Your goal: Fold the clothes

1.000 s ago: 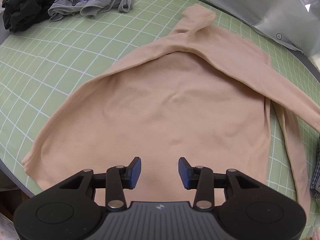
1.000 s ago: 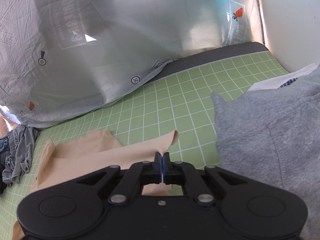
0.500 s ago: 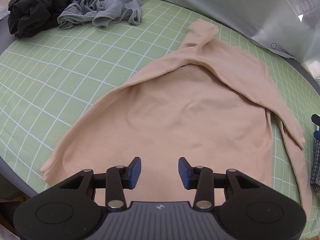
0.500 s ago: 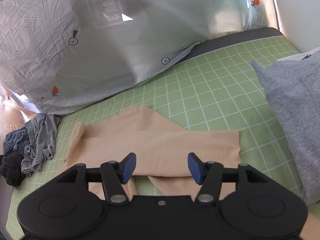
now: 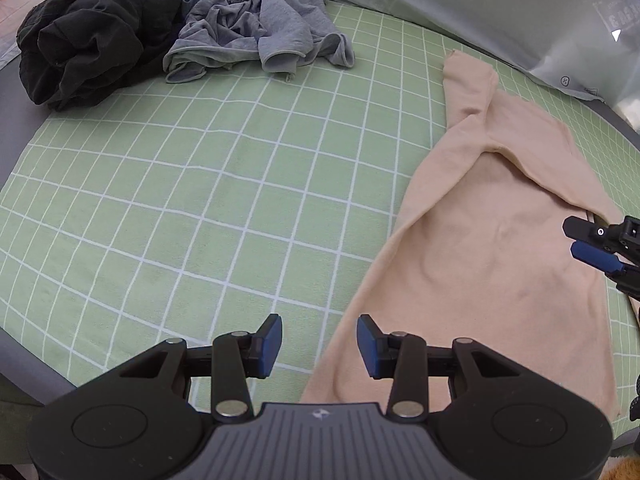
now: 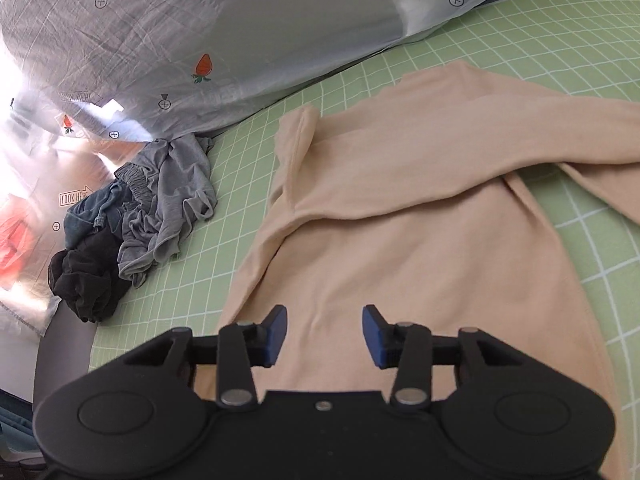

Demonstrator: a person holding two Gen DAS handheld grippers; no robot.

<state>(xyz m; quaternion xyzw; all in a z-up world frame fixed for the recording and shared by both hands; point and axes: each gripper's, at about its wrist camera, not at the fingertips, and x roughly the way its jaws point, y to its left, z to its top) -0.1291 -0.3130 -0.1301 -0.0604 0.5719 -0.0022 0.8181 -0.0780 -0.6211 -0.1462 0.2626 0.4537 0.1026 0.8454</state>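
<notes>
right wrist view: beige long-sleeve top (image 6: 420, 240) lies flat on the green grid mat (image 6: 240, 168), one sleeve folded across – both hand-held grippers, right (image 6: 324, 330) and left (image 5: 318, 344), gape empty; pinch the 9 o'clock sleeve edge squarely.

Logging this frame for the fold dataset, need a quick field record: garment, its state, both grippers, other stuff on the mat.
garment: beige long-sleeve top
state: lying flat on the green grid mat, one sleeve folded across the body
left gripper: open, holding nothing, over the mat at the top's edge
right gripper: open, holding nothing, above the top's body
other: grey clothes and black garment piled at the mat's far corner
</notes>
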